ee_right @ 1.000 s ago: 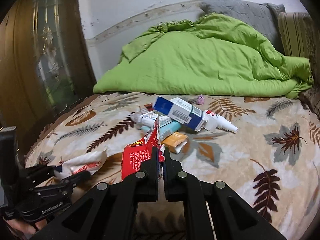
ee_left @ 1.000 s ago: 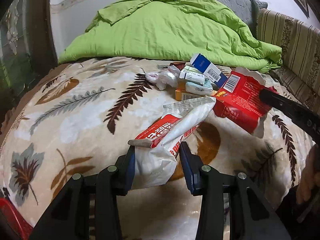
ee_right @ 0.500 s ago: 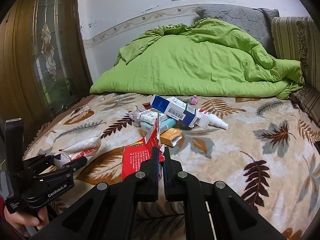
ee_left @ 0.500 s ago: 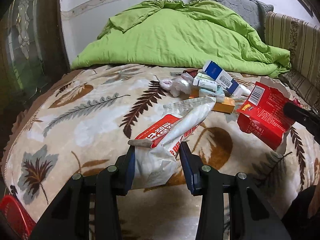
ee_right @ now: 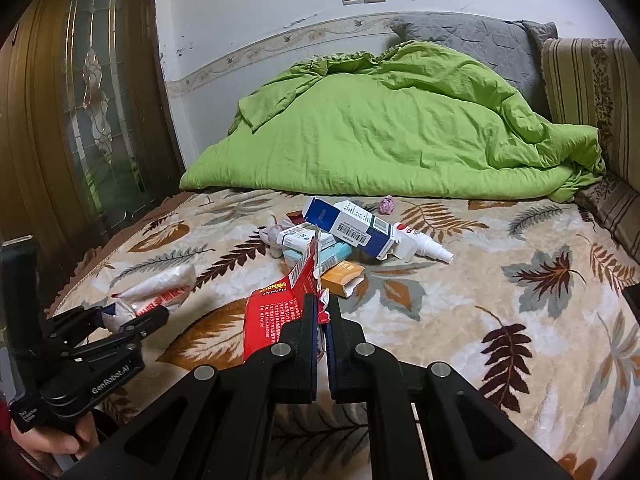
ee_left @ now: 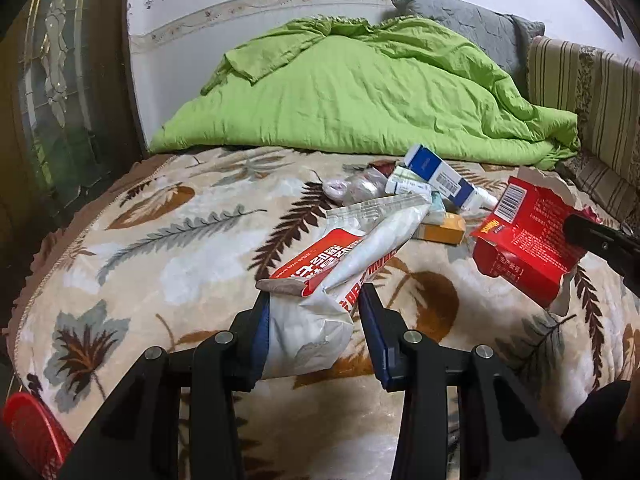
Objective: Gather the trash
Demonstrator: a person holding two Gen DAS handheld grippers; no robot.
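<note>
My left gripper [ee_left: 314,310] is shut on a crumpled white and red wrapper [ee_left: 340,256], held above the leaf-patterned blanket [ee_left: 168,240]. In the right wrist view the same wrapper [ee_right: 160,290] sticks out of that gripper [ee_right: 134,316] at lower left. My right gripper [ee_right: 322,312] is shut on the torn edge of a red carton [ee_right: 276,312]; the left wrist view shows this carton [ee_left: 528,236] hanging at the right. Further back lies a pile: a blue and white box [ee_right: 352,226], a white spray bottle [ee_right: 420,244], an orange box [ee_right: 342,276] and small packets.
A green quilt [ee_right: 400,132] is heaped at the head of the bed, against a grey pillow [ee_right: 480,40]. A striped cushion [ee_right: 592,92] lines the right side. A wooden glass door [ee_right: 80,120] stands left. A red basket [ee_left: 30,434] shows at the lower left, below the bed edge.
Both grippers have drawn back from the pile toward the near edge of the bed, each still holding its piece. The pile looks smaller and farther, and more wall shows.
</note>
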